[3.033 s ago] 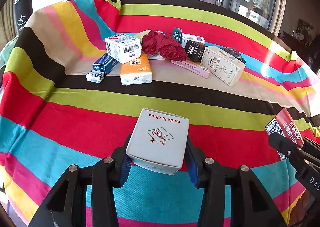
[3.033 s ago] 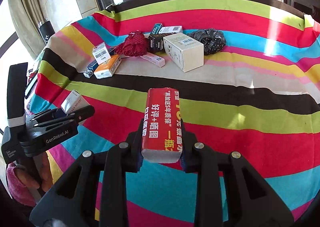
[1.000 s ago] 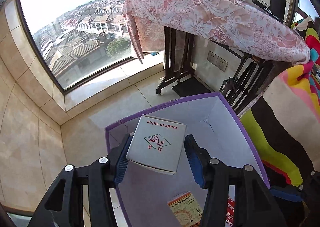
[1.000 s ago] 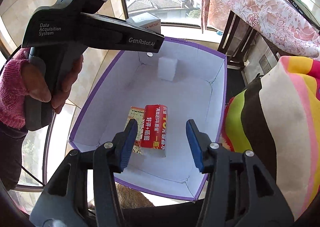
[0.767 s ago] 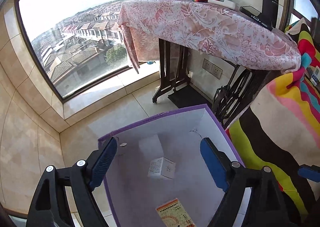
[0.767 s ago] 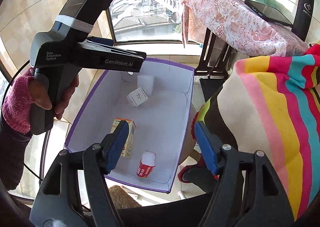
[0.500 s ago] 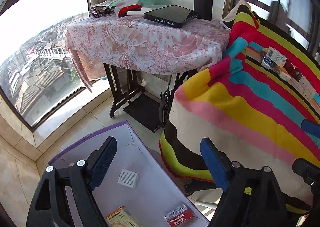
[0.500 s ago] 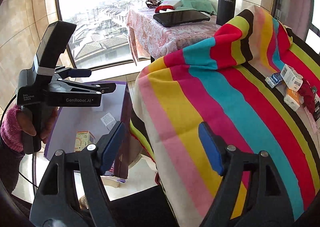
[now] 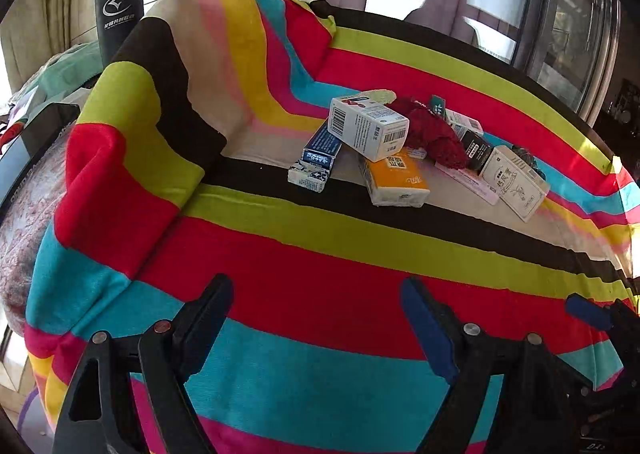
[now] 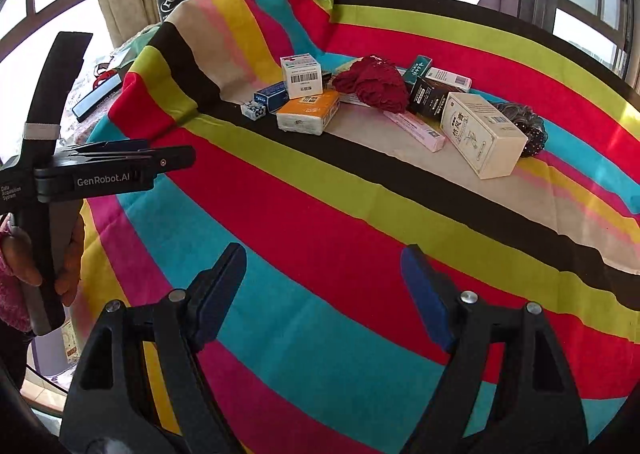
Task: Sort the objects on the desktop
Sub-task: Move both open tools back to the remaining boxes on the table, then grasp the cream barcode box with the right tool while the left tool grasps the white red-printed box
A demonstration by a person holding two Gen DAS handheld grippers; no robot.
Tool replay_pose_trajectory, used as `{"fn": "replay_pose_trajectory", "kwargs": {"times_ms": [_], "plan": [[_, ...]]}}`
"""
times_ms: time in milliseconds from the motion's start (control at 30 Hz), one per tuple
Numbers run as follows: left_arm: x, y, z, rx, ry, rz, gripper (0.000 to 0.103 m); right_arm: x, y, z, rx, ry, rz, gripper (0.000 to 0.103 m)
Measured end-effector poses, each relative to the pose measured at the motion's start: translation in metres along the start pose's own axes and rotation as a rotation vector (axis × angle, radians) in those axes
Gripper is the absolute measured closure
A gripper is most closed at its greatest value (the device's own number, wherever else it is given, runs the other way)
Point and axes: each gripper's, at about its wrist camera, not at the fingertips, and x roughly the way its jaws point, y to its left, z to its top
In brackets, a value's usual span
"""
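Observation:
On the striped tablecloth (image 9: 320, 246) a pile lies at the far side: a white barcode box (image 9: 368, 126) (image 10: 301, 76), an orange tissue pack (image 9: 396, 178) (image 10: 308, 112), a blue box (image 9: 322, 144), a dark red cloth (image 9: 432, 130) (image 10: 372, 84), a black box (image 10: 430, 102), a slim pink box (image 10: 414, 130) and a cream box (image 9: 514, 182) (image 10: 482, 134). My left gripper (image 9: 316, 286) hangs open and empty over the near stripes. My right gripper (image 10: 324, 252) is empty too, its jaws still opening. Both are well short of the pile.
A dark scrunchie (image 10: 524, 126) lies behind the cream box. A black flask (image 9: 118, 2) and a phone (image 10: 96, 96) sit on the side table to the left. A hand (image 10: 68, 254) holds the left gripper at the table's left edge. Windows stand behind.
Both grippers let their boxes drop into the purple-rimmed bin on the floor. They then swung up and right, from the bin back over the striped table, jaws wide.

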Motion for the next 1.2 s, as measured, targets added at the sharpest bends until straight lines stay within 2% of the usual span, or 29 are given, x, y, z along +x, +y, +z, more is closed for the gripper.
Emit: {"fn": "replay_pose_trajectory", "kwargs": {"times_ms": [133,300,400,567,600,667,733,767,800,867,900,933,1000,1200], "plan": [[0.029,-0.028,0.042,-0.057,-0.004,0.002,0.017,0.01,-0.028,0.005,0.046,0.003,-0.011,0.022],[0.066,-0.051,0.084,-0.093,-0.003,0.078,0.017,0.019,-0.054,0.014,0.042,-0.003,-0.049,0.021],[0.086,-0.055,0.099,-0.107,0.009,0.152,0.017,0.027,-0.076,0.025,0.058,-0.008,-0.071,0.018],[0.116,-0.052,0.112,-0.139,0.056,0.197,0.017,0.059,-0.119,0.048,0.117,0.034,-0.078,0.015],[0.116,-0.05,0.112,-0.148,0.036,0.205,0.018,0.067,-0.127,0.052,0.128,0.048,-0.077,0.015],[0.111,-0.045,0.111,-0.171,-0.014,0.174,0.021,0.083,-0.139,0.061,0.152,0.079,-0.081,0.015],[0.109,-0.041,0.111,-0.165,-0.011,0.147,0.04,0.094,-0.147,0.07,0.169,0.092,-0.077,0.015],[0.111,-0.04,0.11,-0.159,0.009,0.126,0.058,0.099,-0.15,0.075,0.171,0.093,-0.073,0.015],[0.109,-0.039,0.109,-0.144,0.005,0.111,0.061,0.104,-0.151,0.079,0.17,0.097,-0.073,0.015],[0.102,-0.038,0.106,-0.11,0.0,0.096,0.062,0.113,-0.152,0.085,0.157,0.103,-0.072,0.016],[0.098,-0.035,0.103,-0.098,0.001,0.085,0.062,0.116,-0.15,0.088,0.142,0.094,-0.073,0.022],[0.094,-0.032,0.1,-0.089,0.0,0.079,0.062,0.117,-0.148,0.089,0.122,0.08,-0.081,0.038],[0.079,-0.023,0.089,-0.062,-0.01,0.068,0.062,0.119,-0.144,0.091,0.105,0.09,-0.096,0.048],[0.049,-0.019,0.049,-0.013,0.012,0.006,0.062,0.109,-0.131,0.087,0.049,0.063,-0.127,0.049]]}}
